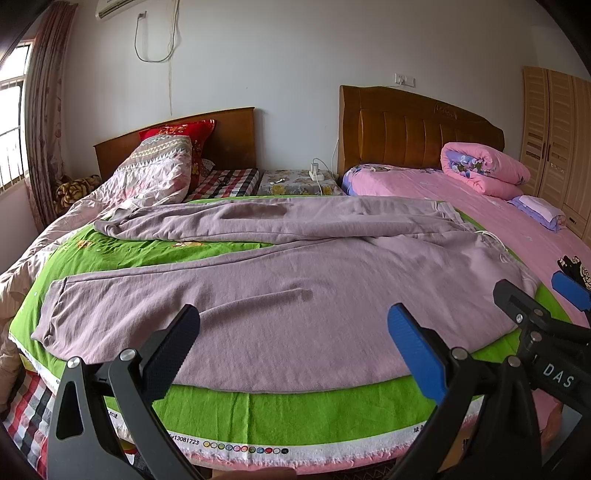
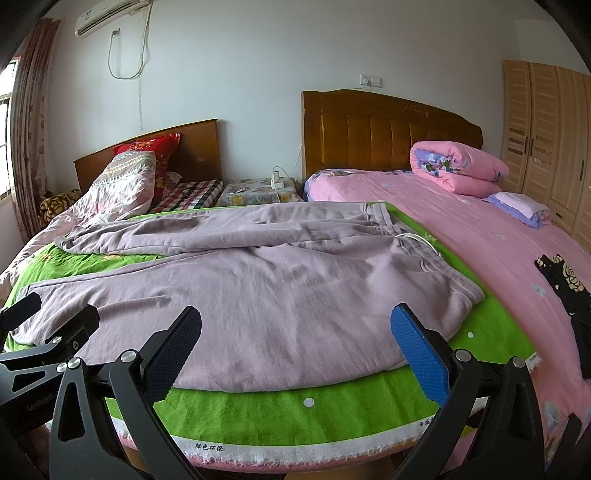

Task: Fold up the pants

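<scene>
Ahead of me a plain white wall (image 1: 277, 55) carries a white air conditioner (image 2: 107, 16). Two wooden headboards, a low brown one (image 1: 229, 133) and a taller padded amber one (image 2: 388, 129), flank a floral-covered nightstand (image 1: 295, 182). Daylight enters a barred window (image 1: 13, 122) beside a patterned reddish curtain (image 1: 46, 110); a pale louvred wardrobe (image 2: 546, 136) stands right
</scene>
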